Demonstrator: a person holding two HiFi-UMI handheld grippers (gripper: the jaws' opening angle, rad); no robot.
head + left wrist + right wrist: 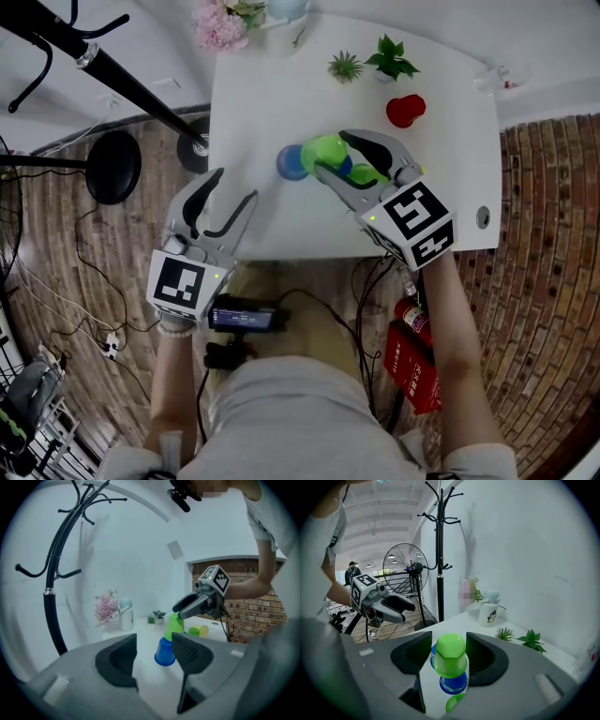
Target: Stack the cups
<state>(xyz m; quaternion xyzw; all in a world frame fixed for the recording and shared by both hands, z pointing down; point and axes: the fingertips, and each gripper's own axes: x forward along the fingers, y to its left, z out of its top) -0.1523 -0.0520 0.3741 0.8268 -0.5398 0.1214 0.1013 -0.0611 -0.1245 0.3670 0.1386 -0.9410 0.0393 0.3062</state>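
right gripper first: its pads are clamped on either side of an upturned green cup, base up, a firm grasp. that cup hangs just over the blue cup, which stands upside down on the white table. from the left gripper view the green one sits a little off to the far side of the blue cup's top, and whether they touch cannot be made out.

over to the left gripper: fingers spread, nothing between them, just a clear look straight at the blue cup ahead. in the head view this gripper hangs at the table's near edge, well apart from the blue cup.

outward now. just beyond the blue cup, under the right gripper, a second green cup lies on its side with a yellow cup touching it. a red cup stands farther off, toward the table's far right corner. two small potted plants sit beyond the blue cup at the back edge, with a white jug and pink flowers at the far left corner. off the table, past the blue cup's left side, a black coat stand rises and a floor fan stands behind it.
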